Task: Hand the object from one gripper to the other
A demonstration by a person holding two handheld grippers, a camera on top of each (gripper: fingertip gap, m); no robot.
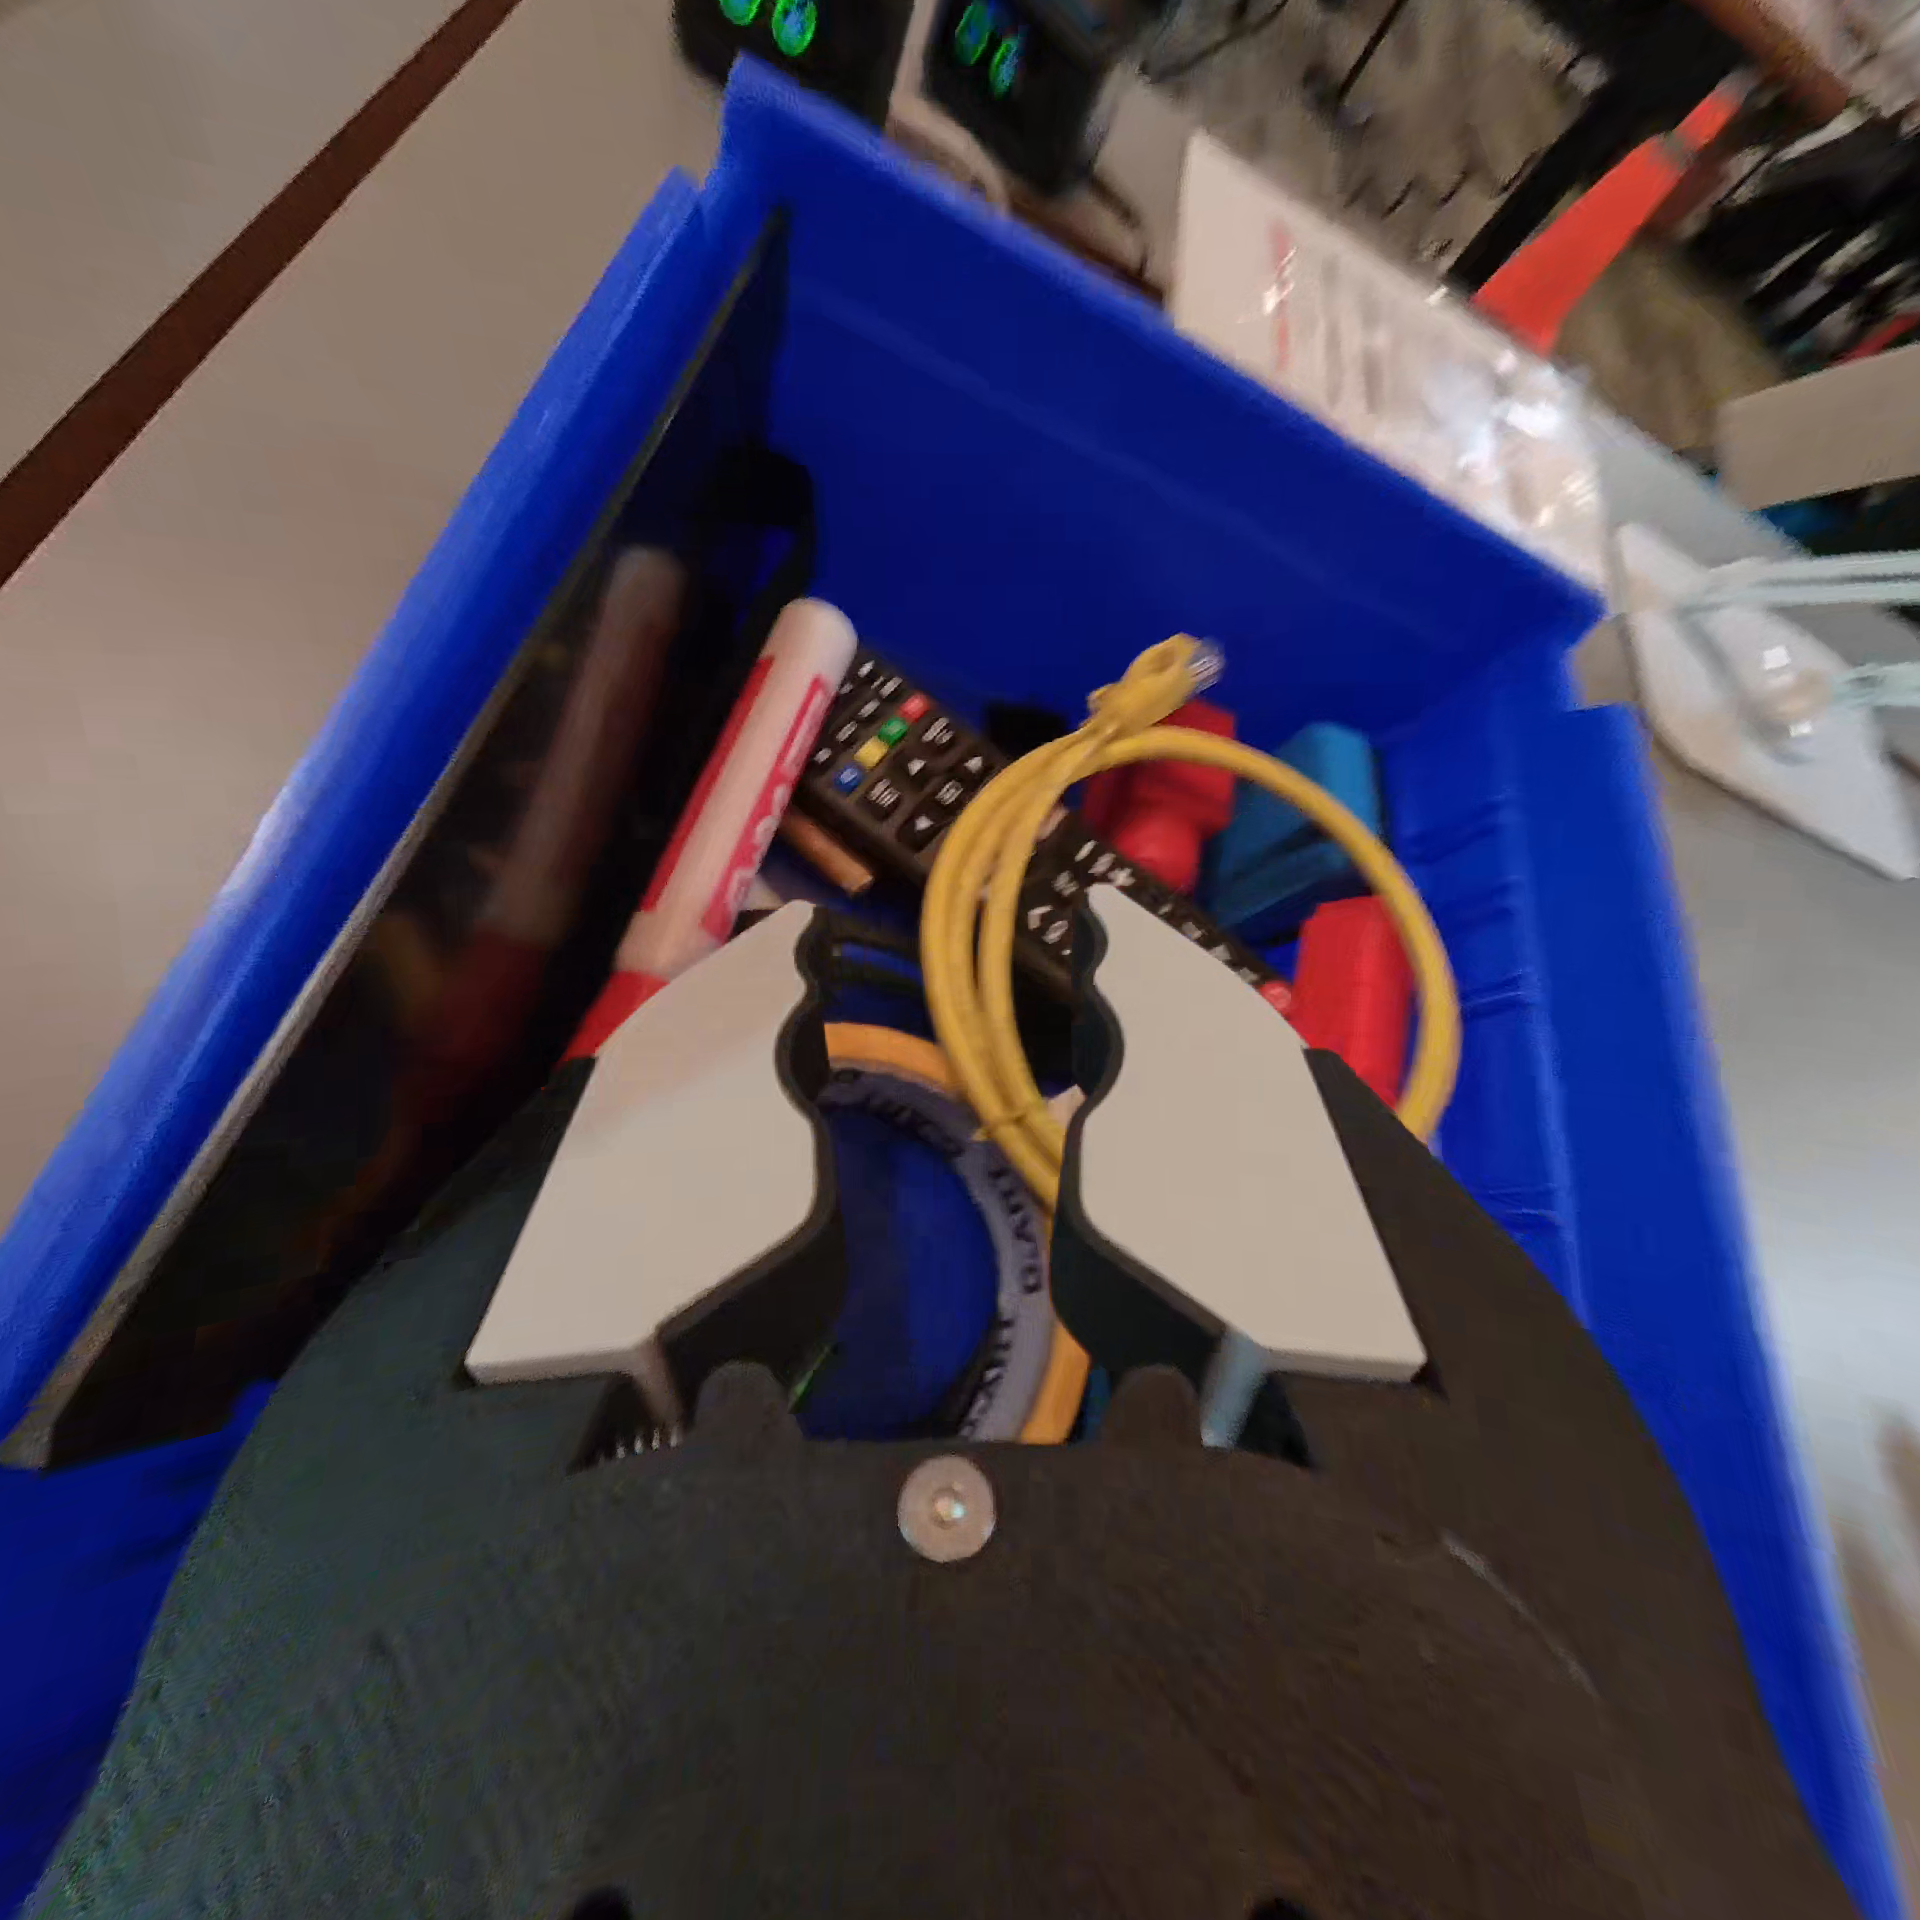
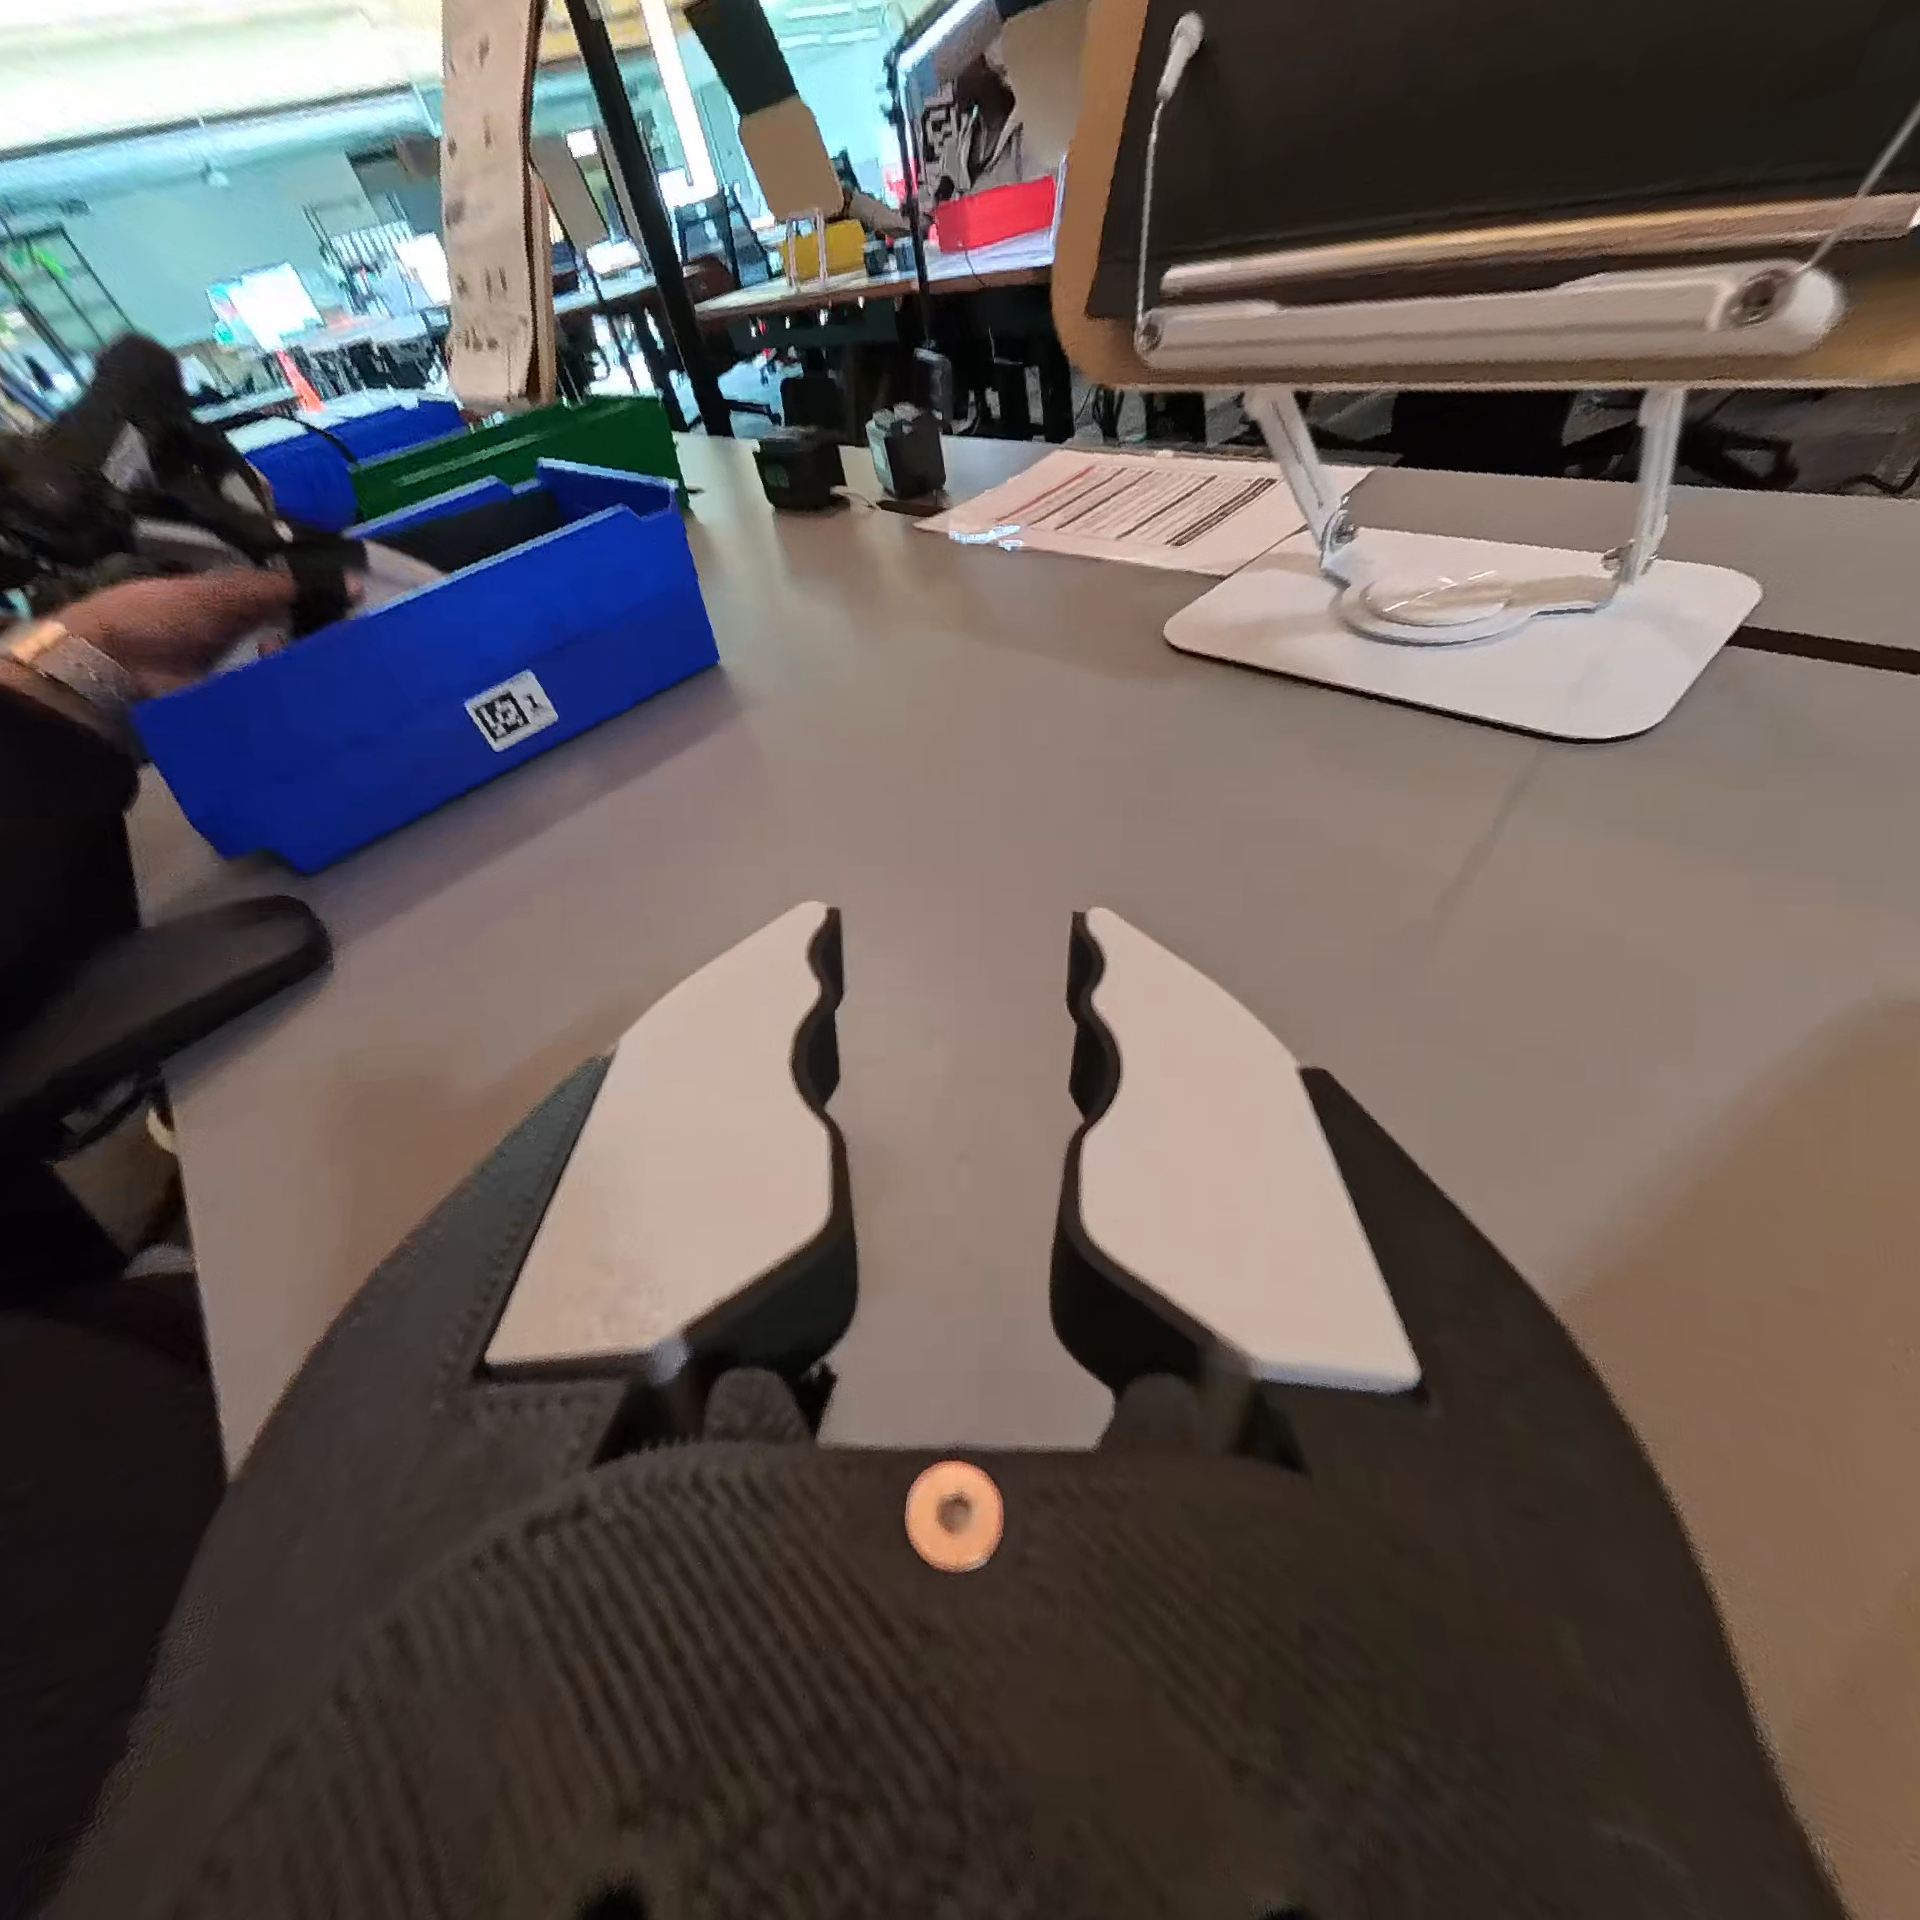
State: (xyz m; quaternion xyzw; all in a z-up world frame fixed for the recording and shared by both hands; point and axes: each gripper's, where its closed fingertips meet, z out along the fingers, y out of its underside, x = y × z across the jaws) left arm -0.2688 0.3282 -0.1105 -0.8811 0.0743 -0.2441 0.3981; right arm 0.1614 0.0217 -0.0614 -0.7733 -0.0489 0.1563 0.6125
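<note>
**Q:** What sits closest to the left gripper, and which way does it lie?

**A:** In the left wrist view the two fingers stand apart, about half open, with nothing clamped between them. A coiled yellow cable lies in that gap, its tied bundle against the inner edge of the right-hand finger. The loop bulges ahead and to the right, and its plug end points away from the fingers. Whether the finger actually touches the cable I cannot tell; the picture is blurred. Judging from this, the cable looks like the object to be handed over.

**Q:** What lies under and beyond it?

**A:** All of it sits inside a blue bin. Beneath the fingers is a ring-shaped roll with a yellow edge. Farther in lie a black remote control, a white and red tube, and red and blue blocks.

**Q:** And the other gripper?

**A:** The right gripper hovers low over the bare grey table, fingers parted and empty. The blue bin is well apart, ahead to its left, so the left gripper is much nearer.

**Q:** Any writing?

**A:** The tube and roll carry print, the bin has a black and white sticker, and a printed sheet lies farther back.
</note>
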